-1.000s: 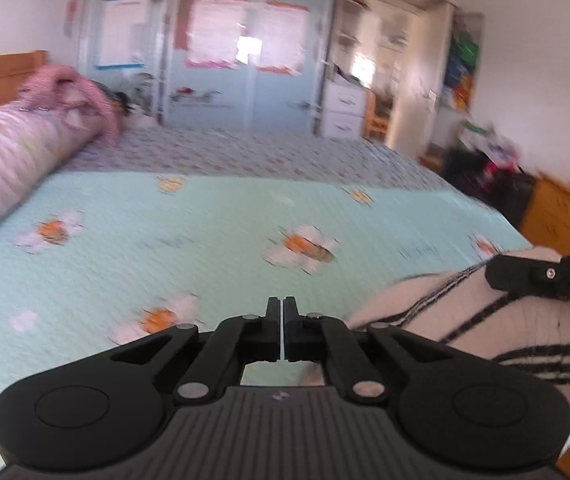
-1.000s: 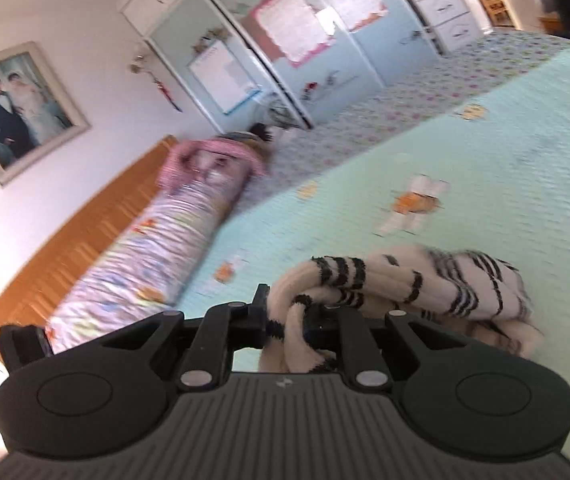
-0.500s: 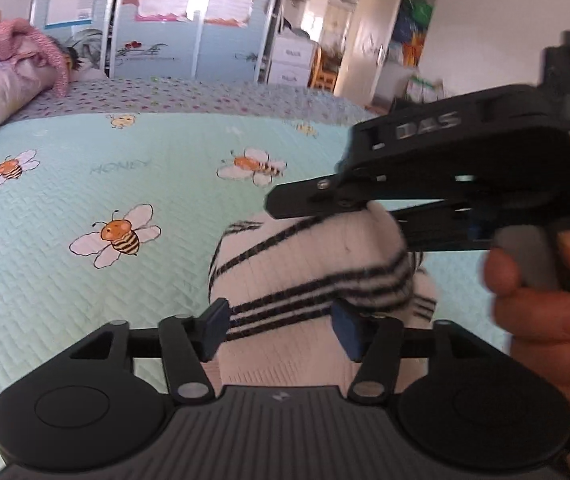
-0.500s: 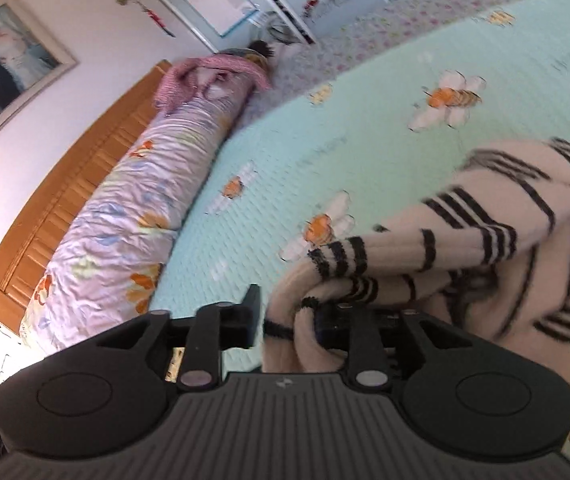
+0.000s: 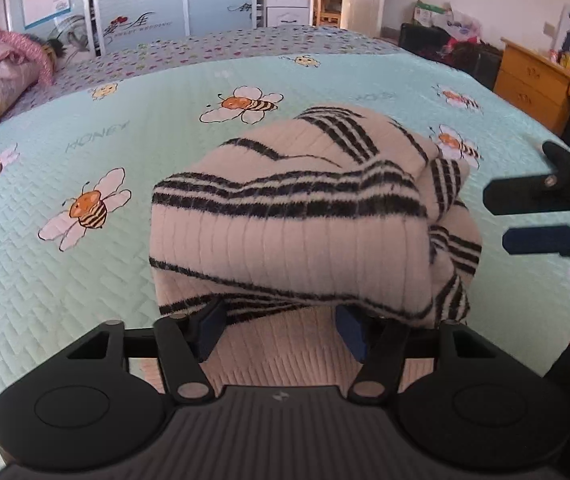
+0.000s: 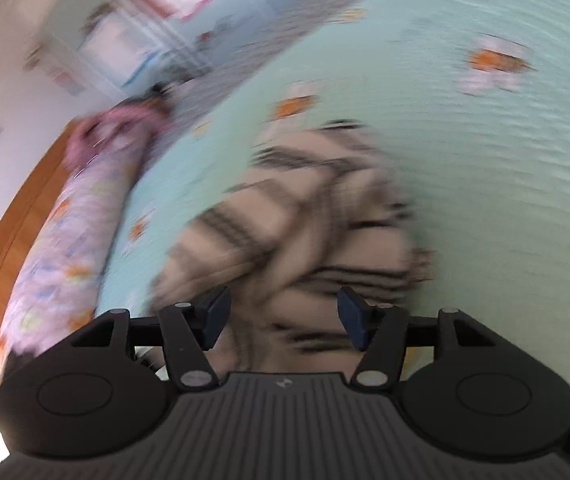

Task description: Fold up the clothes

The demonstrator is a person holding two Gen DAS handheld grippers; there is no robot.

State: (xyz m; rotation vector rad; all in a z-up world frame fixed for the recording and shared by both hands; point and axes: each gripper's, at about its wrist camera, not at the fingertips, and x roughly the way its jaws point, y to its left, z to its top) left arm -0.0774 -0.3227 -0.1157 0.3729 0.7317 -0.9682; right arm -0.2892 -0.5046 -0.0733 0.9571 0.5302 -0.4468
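The sweater, a bunched mound of ribbed cream knit with black stripes, lay on the quilted bee-print bed. The left claw was closing around a fold without yet pinching; the right claw, blurred, seemingly gripped nothing while opening. Loose layers might slip, spoiling any fold.

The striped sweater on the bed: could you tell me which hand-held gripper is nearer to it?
Left. The left hand-held gripper is closing, its fingers tucked under the striped sweater; the right hand-held gripper, opening, stands apart beside it.
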